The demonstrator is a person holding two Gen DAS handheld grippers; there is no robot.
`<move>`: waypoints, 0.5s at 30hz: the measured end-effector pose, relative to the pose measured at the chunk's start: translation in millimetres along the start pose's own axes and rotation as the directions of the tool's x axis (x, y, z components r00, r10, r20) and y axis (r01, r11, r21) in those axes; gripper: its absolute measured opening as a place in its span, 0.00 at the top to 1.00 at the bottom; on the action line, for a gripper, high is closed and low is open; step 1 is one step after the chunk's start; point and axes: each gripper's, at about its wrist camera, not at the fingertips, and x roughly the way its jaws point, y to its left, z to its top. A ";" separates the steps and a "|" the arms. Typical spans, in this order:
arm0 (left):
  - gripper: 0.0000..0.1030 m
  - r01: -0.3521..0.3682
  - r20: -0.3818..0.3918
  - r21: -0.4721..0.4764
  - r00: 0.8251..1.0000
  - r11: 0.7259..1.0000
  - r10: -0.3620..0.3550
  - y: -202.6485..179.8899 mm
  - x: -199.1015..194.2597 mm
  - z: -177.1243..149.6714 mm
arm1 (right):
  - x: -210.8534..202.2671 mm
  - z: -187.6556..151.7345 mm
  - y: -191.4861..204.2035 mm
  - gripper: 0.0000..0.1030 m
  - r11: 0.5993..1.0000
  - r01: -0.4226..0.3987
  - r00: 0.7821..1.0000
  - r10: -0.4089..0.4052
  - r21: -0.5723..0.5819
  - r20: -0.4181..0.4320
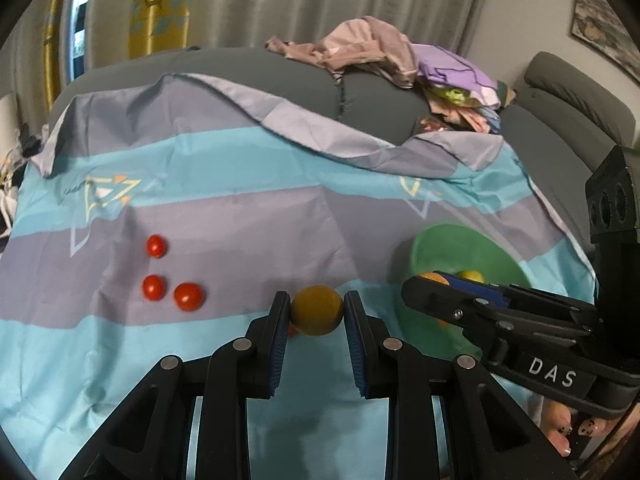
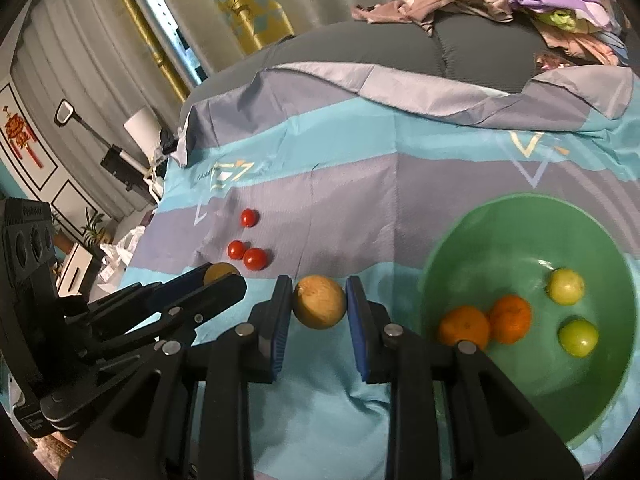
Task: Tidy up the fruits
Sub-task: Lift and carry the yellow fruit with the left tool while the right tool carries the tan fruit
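Observation:
My left gripper (image 1: pixel 316 312) is shut on a yellow-brown round fruit (image 1: pixel 316 310) just above the striped cloth; it also shows in the right wrist view (image 2: pixel 218 273). My right gripper (image 2: pixel 319 307) is shut on a second yellow-brown fruit (image 2: pixel 319 301), left of the green bowl (image 2: pixel 480 232). The bowl holds two oranges (image 2: pixel 464 326) and two green-yellow fruits (image 2: pixel 566 286). Three red cherry tomatoes (image 1: pixel 189 297) lie on the cloth to the left, also in the right wrist view (image 2: pixel 255 259). The right gripper (image 1: pixel 416 286) reaches in front of the bowl (image 1: pixel 460 240) in the left wrist view.
A blue and grey striped cloth (image 1: pixel 240 216) covers a grey bed or sofa (image 1: pixel 280 76). A pile of clothes (image 1: pixel 400 56) lies at the back right. Curtains hang behind. A floor vacuum (image 2: pixel 96 136) and furniture stand beyond the left edge.

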 end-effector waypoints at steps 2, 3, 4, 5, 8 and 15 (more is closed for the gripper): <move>0.73 0.006 0.004 0.007 1.000 1.000 -0.006 -7.3 0.8 2.4 | -6.9 1.4 -8.5 0.73 1.000 0.005 1.000 -0.005 0.018 0.012; 0.73 0.014 0.005 0.006 1.000 1.000 -0.014 -11.1 1.2 3.4 | -10.1 1.9 -11.7 0.73 1.000 0.005 1.000 -0.005 0.025 0.019; 0.73 0.023 0.004 0.007 1.000 1.000 -0.023 -14.5 1.7 4.4 | -14.3 2.6 -15.8 0.73 0.999 0.005 1.000 -0.006 0.034 0.027; 0.73 0.035 0.003 0.012 0.999 0.999 -0.035 -19.7 2.5 5.6 | -17.9 2.6 -18.9 0.73 0.999 0.008 0.999 -0.010 0.041 0.035; 0.73 0.049 0.006 0.029 0.999 0.998 -0.049 -31.7 3.8 6.8 | -27.6 4.1 -29.8 0.73 0.998 0.030 0.998 -0.033 0.059 0.060; 0.73 0.090 -0.014 0.048 0.996 0.995 -0.089 -57.0 13.2 11.5 | -42.6 5.4 -51.9 0.72 0.993 0.067 0.994 -0.075 0.102 0.081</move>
